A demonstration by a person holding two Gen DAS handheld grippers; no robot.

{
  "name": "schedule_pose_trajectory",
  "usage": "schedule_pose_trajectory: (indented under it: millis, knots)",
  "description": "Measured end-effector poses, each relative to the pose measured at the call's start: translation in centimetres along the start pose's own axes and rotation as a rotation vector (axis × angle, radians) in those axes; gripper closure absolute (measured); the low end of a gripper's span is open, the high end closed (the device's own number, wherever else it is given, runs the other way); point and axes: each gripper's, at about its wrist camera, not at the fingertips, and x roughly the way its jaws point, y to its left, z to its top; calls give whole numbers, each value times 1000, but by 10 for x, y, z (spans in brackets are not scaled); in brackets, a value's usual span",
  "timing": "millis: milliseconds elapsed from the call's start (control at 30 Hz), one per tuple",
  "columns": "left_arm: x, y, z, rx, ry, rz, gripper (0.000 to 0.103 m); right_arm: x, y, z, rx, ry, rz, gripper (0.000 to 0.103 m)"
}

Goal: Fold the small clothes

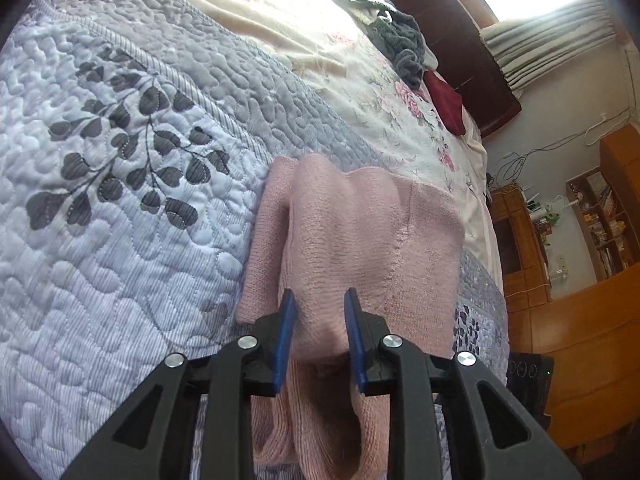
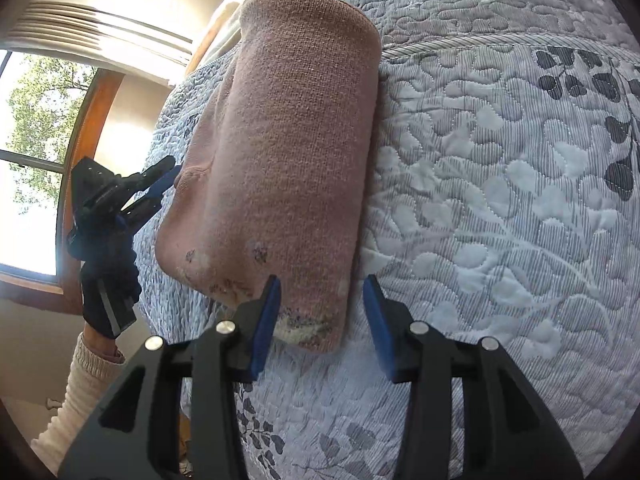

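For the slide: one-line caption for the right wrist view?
Right gripper open at the near end of a folded pink knit garment on a leaf-patterned quilt, left gripper at its side.

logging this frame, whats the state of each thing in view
pink knit garment: folded into a narrow stack, lying on the quilt
left gripper: jaws open around the garment's edge
right gripper: jaws open, at the garment's corner
quilt: spread flat
grey clothes: unfolded heap
dark red cloth: crumpled
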Motion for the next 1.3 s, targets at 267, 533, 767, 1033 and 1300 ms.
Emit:
schedule_pose_trajectory:
  millis: [267,533,767,1033,1300]
  knots:
    - [-11,-44,-53,156,72,18,58,3,8,-9,9,-4,6,58]
    - [8,-15,-60,22,116,-60,96,3,17,-16,5,-1,-14,57]
    - [-14,20,-64,-18,77,-71,96,27,20,-15,35,32,47,53]
    - [21,31,-67,24,115,0,96,57,5,-32,95,84,16,77]
    - [12,26,-66,-13,130,-2,86,51,13,-26,53,85,-13,71]
